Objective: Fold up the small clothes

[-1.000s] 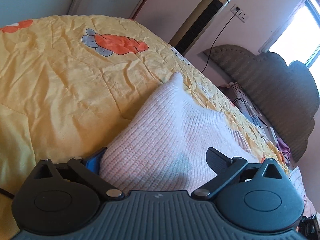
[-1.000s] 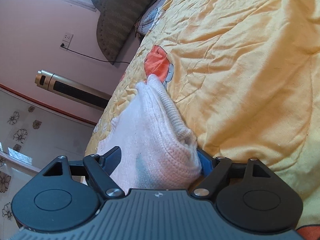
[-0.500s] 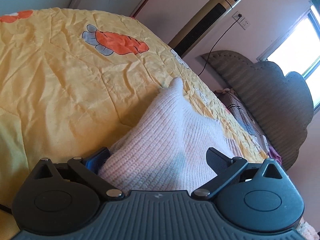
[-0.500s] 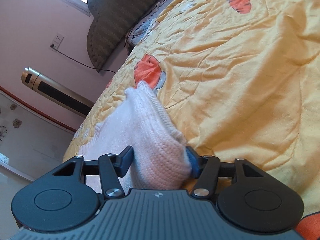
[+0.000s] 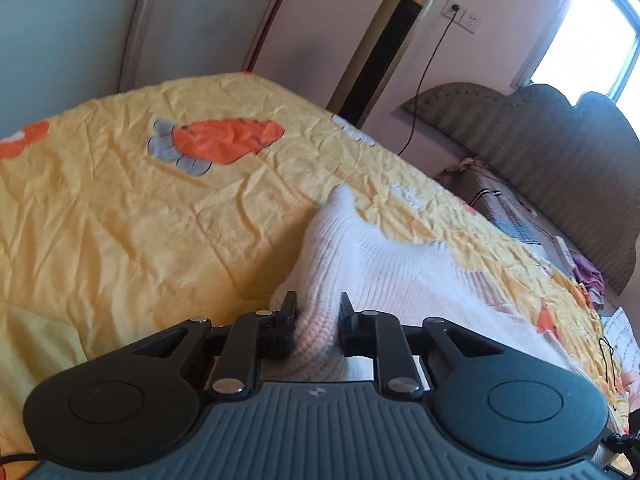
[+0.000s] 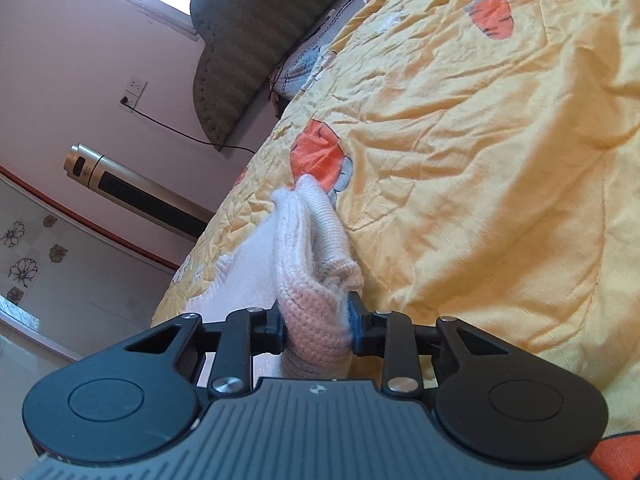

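A pale pink knitted garment [image 5: 384, 264] lies on a yellow quilt [image 5: 120, 208] printed with orange carrots. In the left wrist view my left gripper [image 5: 317, 308] is closing, and its black fingers [image 5: 289, 312] pinch a bunched fold of the knit at the near edge. In the right wrist view the same knitted garment [image 6: 304, 240] rises in a ridge toward my right gripper [image 6: 318, 316]. Its jaws are closing too, and the blue-padded fingers [image 6: 354, 314] squeeze a thick roll of the fabric. The rest of the garment trails away across the quilt.
A gold and black tower fan [image 5: 384, 40] stands by the wall beyond the bed, its cord running to a wall socket [image 5: 456, 10]. A grey padded headboard [image 5: 560, 152] with pillows and loose clothes sits at the bed's far end. A bright window [image 5: 592, 28] is above it.
Both grippers went from wide open around the knit to pinched on it. The left one rose, lifting its fold off the quilt, while the right one stayed in place.
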Action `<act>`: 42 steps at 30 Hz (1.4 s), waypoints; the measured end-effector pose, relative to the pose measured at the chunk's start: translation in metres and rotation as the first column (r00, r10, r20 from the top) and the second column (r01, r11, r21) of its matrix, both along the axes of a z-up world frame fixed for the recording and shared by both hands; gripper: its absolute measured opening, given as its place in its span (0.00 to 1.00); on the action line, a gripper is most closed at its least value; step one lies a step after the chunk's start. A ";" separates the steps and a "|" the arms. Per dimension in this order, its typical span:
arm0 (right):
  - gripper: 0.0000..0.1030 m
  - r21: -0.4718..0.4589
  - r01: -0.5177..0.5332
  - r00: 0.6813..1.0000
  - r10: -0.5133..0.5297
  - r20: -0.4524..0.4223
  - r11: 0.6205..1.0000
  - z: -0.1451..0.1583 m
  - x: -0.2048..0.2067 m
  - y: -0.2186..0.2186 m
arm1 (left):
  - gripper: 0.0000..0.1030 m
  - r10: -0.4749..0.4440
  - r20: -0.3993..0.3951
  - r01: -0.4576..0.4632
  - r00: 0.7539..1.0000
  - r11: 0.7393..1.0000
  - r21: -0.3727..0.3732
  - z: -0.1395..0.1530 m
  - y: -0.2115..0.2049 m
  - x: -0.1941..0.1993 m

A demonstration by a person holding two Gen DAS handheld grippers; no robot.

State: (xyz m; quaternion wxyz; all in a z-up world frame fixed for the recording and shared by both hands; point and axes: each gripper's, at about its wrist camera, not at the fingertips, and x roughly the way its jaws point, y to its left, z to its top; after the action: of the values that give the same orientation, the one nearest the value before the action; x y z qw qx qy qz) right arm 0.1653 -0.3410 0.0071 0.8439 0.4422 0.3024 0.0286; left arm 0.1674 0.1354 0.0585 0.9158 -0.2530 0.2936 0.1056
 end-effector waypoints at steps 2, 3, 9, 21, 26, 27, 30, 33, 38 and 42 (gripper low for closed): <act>0.28 0.003 -0.020 1.000 0.020 0.024 1.000 0.011 0.000 0.000 | 0.14 -0.034 0.040 0.034 0.999 0.999 -0.013 0.015 -0.003 -0.009; 0.27 0.004 -0.027 0.999 0.027 0.032 1.000 0.016 -0.001 0.000 | 0.14 -0.048 0.053 0.049 0.997 0.999 -0.014 0.021 -0.004 -0.014; 0.25 0.054 -0.058 0.997 0.054 0.060 0.997 0.026 -0.026 -0.008 | 0.12 -0.090 0.090 0.093 0.992 0.995 -0.031 0.036 0.003 -0.058; 0.22 0.178 0.008 0.999 -0.015 0.036 0.984 -0.007 -0.082 -0.053 | 0.64 0.034 -0.103 -0.061 0.994 0.958 -0.279 -0.039 0.054 -0.097; 0.45 0.148 -0.041 0.999 0.040 0.014 0.988 -0.010 -0.081 -0.041 | 0.69 0.032 -0.054 -0.048 0.998 0.948 -0.314 -0.040 0.050 -0.096; 0.49 0.153 -0.047 0.999 0.047 0.001 0.987 -0.012 -0.079 -0.038 | 0.69 0.030 -0.053 -0.047 0.998 0.941 -0.335 -0.041 0.050 -0.091; 0.52 0.170 -0.037 0.999 0.043 -0.033 0.985 -0.020 -0.073 -0.032 | 0.69 0.034 -0.061 -0.057 0.998 0.899 -0.434 -0.047 0.049 -0.072; 0.53 0.178 -0.011 0.999 0.018 -0.041 0.984 -0.026 -0.065 -0.028 | 0.70 0.015 -0.060 -0.044 0.998 0.854 -0.518 -0.058 0.042 -0.051; 0.55 0.193 0.038 0.999 -0.030 -0.043 0.981 -0.032 -0.044 -0.018 | 0.74 0.055 -0.059 -0.077 0.997 0.860 -0.504 -0.065 0.028 -0.020; 0.56 0.176 0.039 0.999 -0.033 -0.037 0.984 -0.032 -0.022 -0.006 | 0.34 0.085 -0.087 -0.114 0.993 0.901 -0.419 -0.062 0.024 -0.008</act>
State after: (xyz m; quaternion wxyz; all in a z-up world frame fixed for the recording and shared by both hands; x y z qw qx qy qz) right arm 0.1433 -0.3473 -0.0253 0.7964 0.5211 0.3050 0.0328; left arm 0.1596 0.1594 -0.0033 0.8223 -0.4564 0.3265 0.0944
